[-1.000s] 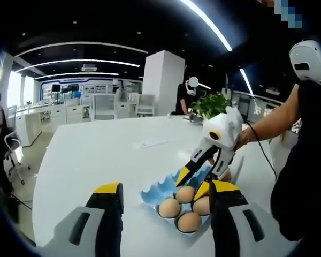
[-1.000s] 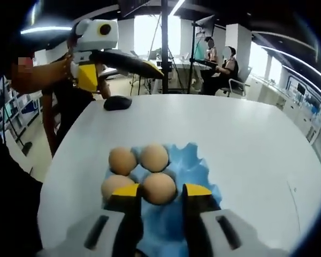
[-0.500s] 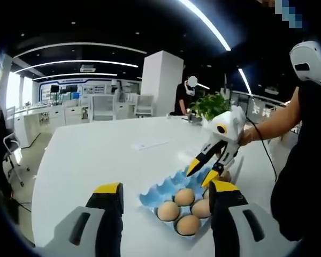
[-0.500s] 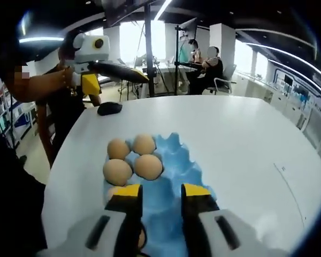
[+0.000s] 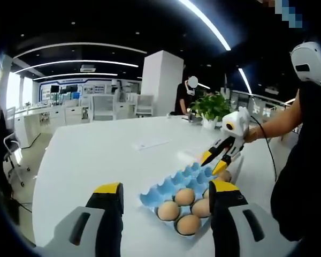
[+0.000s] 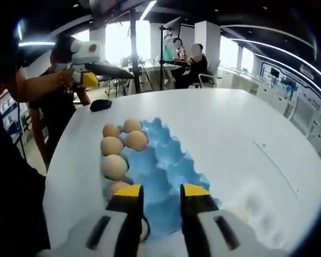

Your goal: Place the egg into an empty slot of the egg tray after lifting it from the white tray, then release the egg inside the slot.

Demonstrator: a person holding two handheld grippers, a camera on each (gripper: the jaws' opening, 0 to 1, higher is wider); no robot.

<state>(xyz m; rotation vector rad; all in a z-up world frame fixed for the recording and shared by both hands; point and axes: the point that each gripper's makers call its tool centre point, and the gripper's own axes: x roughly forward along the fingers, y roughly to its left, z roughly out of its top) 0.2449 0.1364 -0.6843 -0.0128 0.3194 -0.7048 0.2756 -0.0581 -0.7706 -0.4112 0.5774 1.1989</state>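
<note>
The left gripper view is looking low across the white worktop [image 5: 96, 155], with the blue egg tray [image 5: 174, 187] near on its right. The right gripper view is facing that same egg tray [image 6: 166, 160] from the opposite end, looking down at close range.

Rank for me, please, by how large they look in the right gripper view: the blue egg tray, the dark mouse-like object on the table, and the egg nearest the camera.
1. Blue egg tray, by far the largest.
2. Nearest egg.
3. Dark object; it looks slightly smaller than the egg, but it lies farther away, so that order is unsure.
</note>
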